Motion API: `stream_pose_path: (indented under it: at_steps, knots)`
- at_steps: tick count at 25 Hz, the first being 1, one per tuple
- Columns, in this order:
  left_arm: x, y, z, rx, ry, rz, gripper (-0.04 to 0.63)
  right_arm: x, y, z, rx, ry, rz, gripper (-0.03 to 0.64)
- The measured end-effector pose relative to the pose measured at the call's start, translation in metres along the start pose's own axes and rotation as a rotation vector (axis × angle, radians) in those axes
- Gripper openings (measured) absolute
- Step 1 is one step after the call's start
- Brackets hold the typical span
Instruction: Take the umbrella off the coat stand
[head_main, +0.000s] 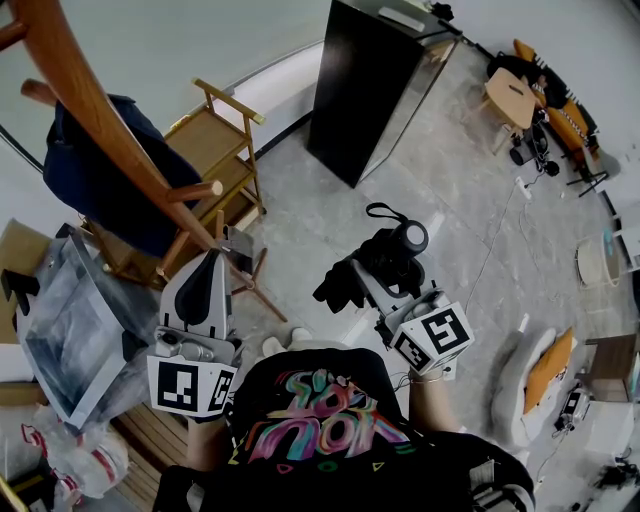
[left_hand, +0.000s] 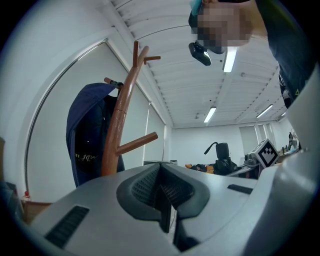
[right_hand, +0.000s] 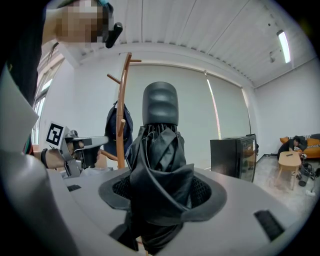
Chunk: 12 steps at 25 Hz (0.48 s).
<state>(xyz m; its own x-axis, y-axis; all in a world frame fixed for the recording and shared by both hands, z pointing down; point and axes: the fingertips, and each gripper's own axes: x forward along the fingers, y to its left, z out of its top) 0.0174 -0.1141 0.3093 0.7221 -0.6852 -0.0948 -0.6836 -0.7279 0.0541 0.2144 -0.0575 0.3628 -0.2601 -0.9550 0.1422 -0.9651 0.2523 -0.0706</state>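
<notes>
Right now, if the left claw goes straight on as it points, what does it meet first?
Probably the coat stand's lower peg, just above the left claw's line; depth is unclear.

Bright, even light everywhere you look.
Long ceiling lights glow white; straight lines bend near the edges, gripper-view corners go black, and your umbrella looks sharp.

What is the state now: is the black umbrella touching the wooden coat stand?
Apart. The head view shows bare floor between the umbrella, gripped by the right gripper, and the coat stand at the left.
</notes>
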Motion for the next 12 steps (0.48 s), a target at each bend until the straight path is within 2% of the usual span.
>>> stream_pose_path:
  at_steps: [12]
  knots:
    - [-0.0004,0.0024,-0.0035,-0.002,0.006,0.019,0.025,-0.0009,-0.0029,-0.0026,0.003,0.003,0.0,0.265]
